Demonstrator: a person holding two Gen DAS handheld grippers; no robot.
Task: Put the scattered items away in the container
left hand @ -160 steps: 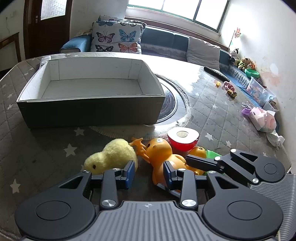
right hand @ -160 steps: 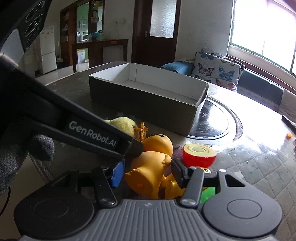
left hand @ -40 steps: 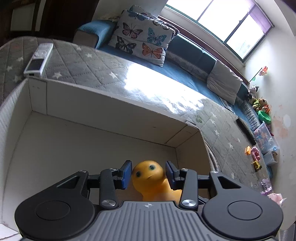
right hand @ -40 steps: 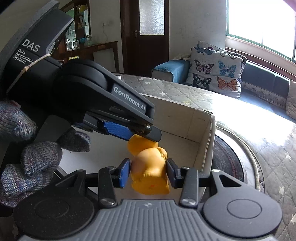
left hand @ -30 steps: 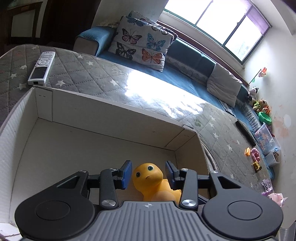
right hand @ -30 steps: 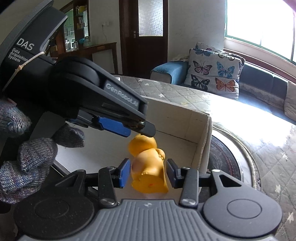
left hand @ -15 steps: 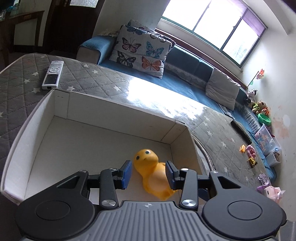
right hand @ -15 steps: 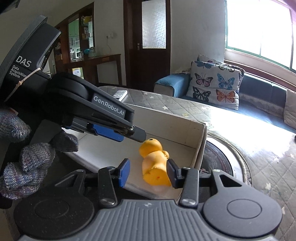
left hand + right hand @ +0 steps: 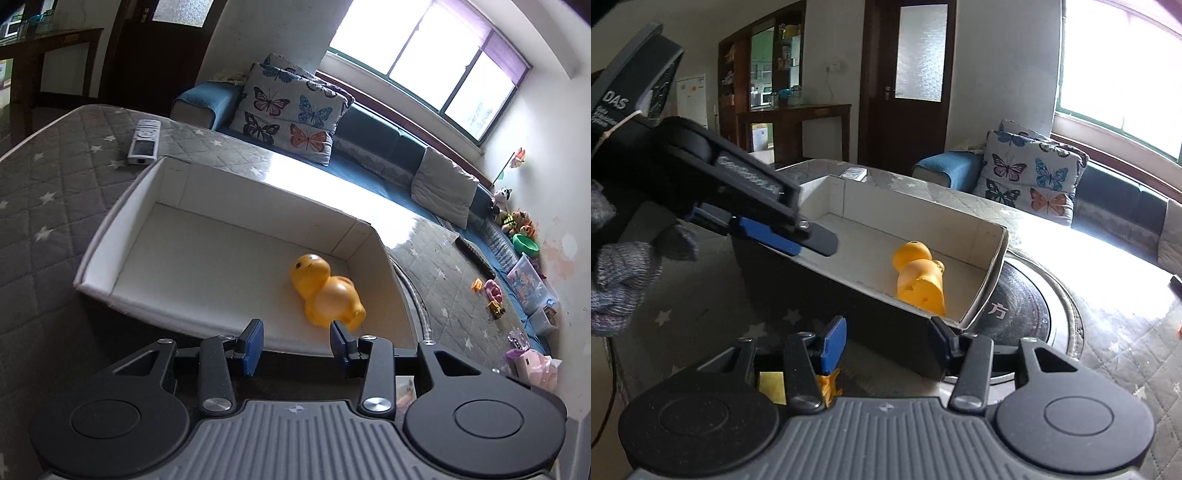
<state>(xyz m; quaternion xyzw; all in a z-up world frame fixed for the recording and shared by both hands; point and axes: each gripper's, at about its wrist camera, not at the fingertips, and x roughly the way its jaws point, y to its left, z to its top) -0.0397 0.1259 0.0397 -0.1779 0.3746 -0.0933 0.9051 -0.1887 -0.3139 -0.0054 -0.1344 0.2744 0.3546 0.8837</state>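
An orange rubber duck toy (image 9: 327, 290) lies on its side inside the white-lined cardboard box (image 9: 110, 225), near its right end; it also shows in the right wrist view (image 9: 919, 278). My left gripper (image 9: 297, 345) is open and empty, above the box's near wall. My right gripper (image 9: 888, 341) is open and empty, outside the dark near wall of the box (image 9: 995, 251). The left gripper's fingers (image 9: 775, 238) cross the right wrist view over the box. A small orange toy piece (image 9: 829, 386) peeks out under my right gripper.
A remote control (image 9: 144, 142) lies on the grey star-patterned table cover behind the box. A round dark glass plate (image 9: 1027, 314) sits right of the box. Small toys (image 9: 493, 291) and a dark remote (image 9: 474, 253) lie at the far right. A sofa with butterfly cushions (image 9: 291, 114) stands behind.
Both grippers have let go of the orange duck and pulled back and up from the box. The duck now lies on the box floor.
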